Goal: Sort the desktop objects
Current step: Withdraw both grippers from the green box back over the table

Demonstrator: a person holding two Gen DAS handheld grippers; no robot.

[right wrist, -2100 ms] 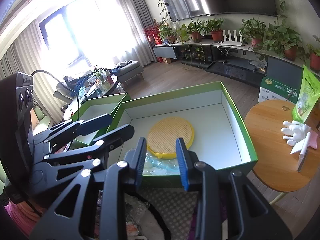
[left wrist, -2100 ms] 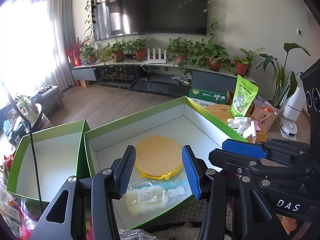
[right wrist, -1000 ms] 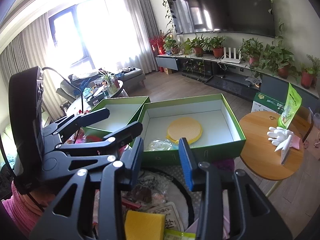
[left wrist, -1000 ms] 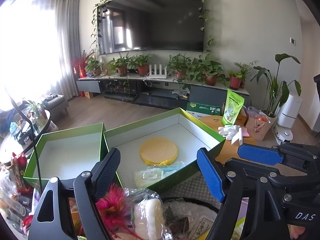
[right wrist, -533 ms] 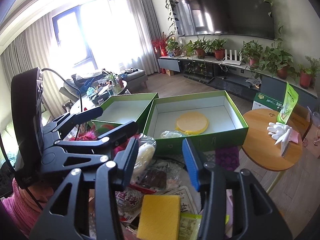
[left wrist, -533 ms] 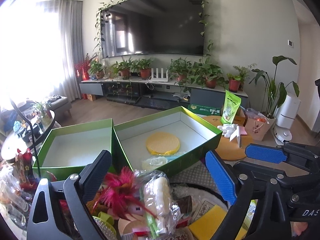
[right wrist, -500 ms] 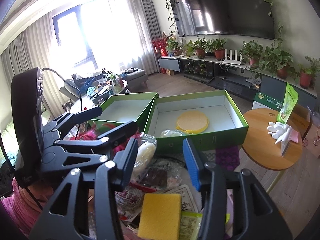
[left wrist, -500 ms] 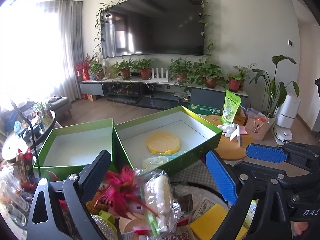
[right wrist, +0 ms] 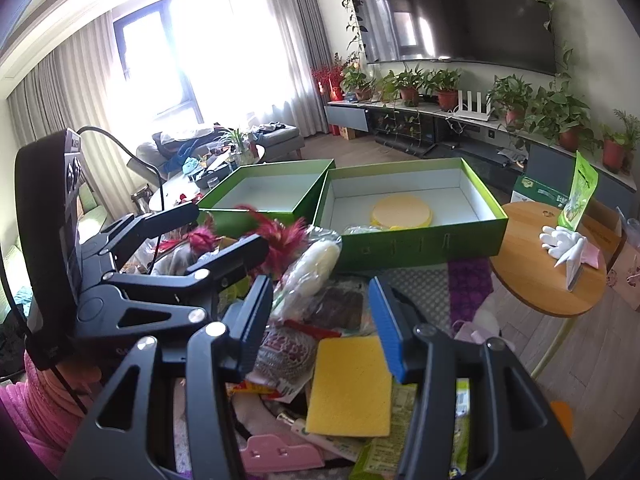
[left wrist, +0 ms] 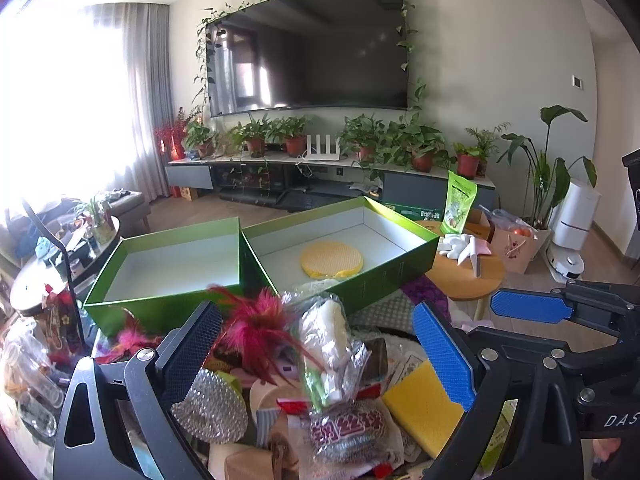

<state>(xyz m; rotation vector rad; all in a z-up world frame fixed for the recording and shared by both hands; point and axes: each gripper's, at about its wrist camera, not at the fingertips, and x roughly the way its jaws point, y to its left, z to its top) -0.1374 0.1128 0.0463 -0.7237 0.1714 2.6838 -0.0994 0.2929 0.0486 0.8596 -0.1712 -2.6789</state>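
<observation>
So, status, with the right green box (left wrist: 394, 276) as landmark:
left gripper (left wrist: 320, 344): jaws spread wide and empty; they hang over the clutter pile (left wrist: 304, 380) on the near side of the box, with the pink feather toy (left wrist: 256, 328) and the bagged white roll (left wrist: 328, 332) in the line between them.
right gripper (right wrist: 318, 322): jaws have just been opening, nothing pressed between the pads; the yellow sponge (right wrist: 352, 384) lies below and between them, near side of the box (probably the next pick).
sorted so far: yellow round pad (left wrist: 332, 258) and a clear bagged item (right wrist: 360, 230) lie inside the box, the bagged item against its near wall.
left green box (left wrist: 168, 256): touching the landmark's left wall; looks empty.
why placed so: both boxes stand open just behind the pile, likely so each carry stays short; both grippers sit back over the pile and unloaded, which reads as choosing the next thing.
left view only: silver mesh scrubber (left wrist: 212, 404), packaged steel wool (left wrist: 348, 432).
right view only: pink plastic piece (right wrist: 280, 450), the bagged item in the box, a pink sleeve (right wrist: 44, 404).
both views: round wooden table (right wrist: 532, 256) right of the box, white gloves (right wrist: 558, 242) on it.
</observation>
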